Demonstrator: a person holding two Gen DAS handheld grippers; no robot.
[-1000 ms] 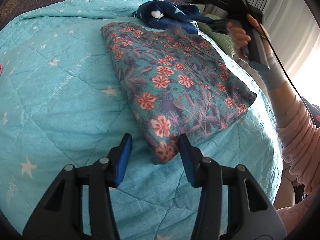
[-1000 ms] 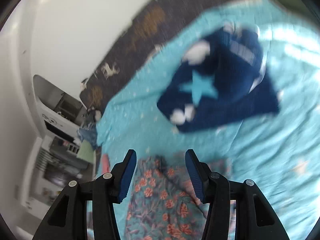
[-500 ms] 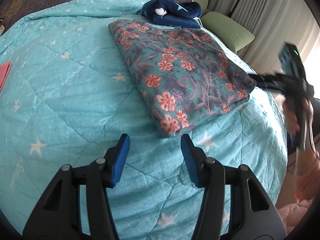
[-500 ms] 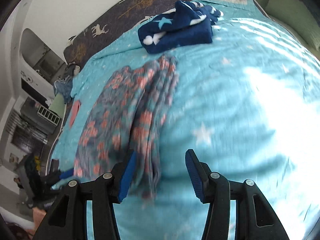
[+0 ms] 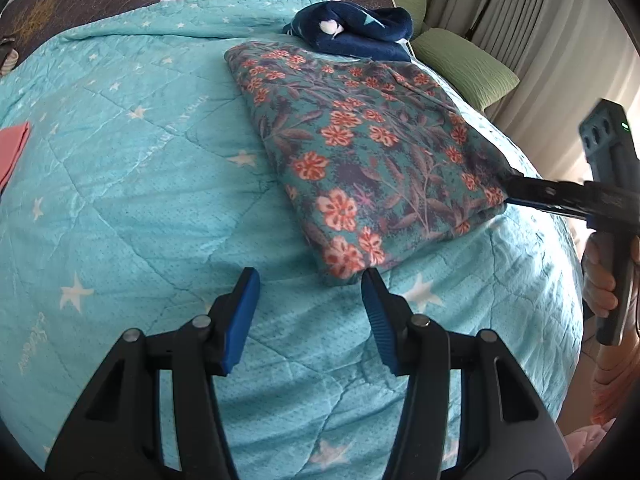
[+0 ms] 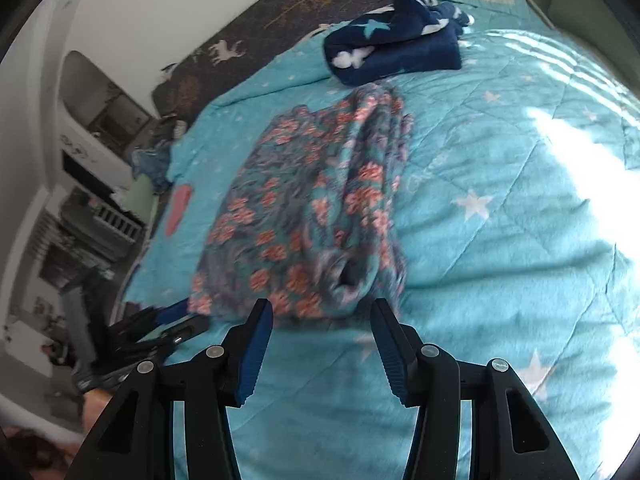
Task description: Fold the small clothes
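A: Left wrist view. The left gripper [image 5: 308, 276] is seen with jaws apart, nothing between them; they have just been opening a little. The floral garment [image 5: 360, 148] is laid folded on the teal quilt [image 5: 120, 200], from about 12 to 1 o'clock of the gripper. Its near corner is found just beyond the right-hand pad, apart from it as far as can be told.

B: Long axis?

A: Run from 6 toward 11 o'clock in this view, away from the gripper. The right gripper [image 5: 510, 190] is seen at 3 o'clock, tips right at the garment's right-hand corner; contact cannot be told. A navy star-print garment [image 5: 352, 32] is placed at the far end, touching the floral one.

B: Right wrist view?

A: The right gripper [image 6: 322, 312] is shown with jaws apart, empty. The garment's blurred near edge is set at 12 o'clock, just ahead of the pads, long axis again run away toward 12 to 1 o'clock. The left gripper [image 6: 176, 312] is seen at 9 o'clock by the other near corner.

B: Nearer hand?

A: Neither, by judgement: one near corner is faced by each. The next fold is judged to need both corners pinched and carried toward the far end.

B: Writing?

A: Pale script is printed on the quilt, too faint to be read. No brand is made out.
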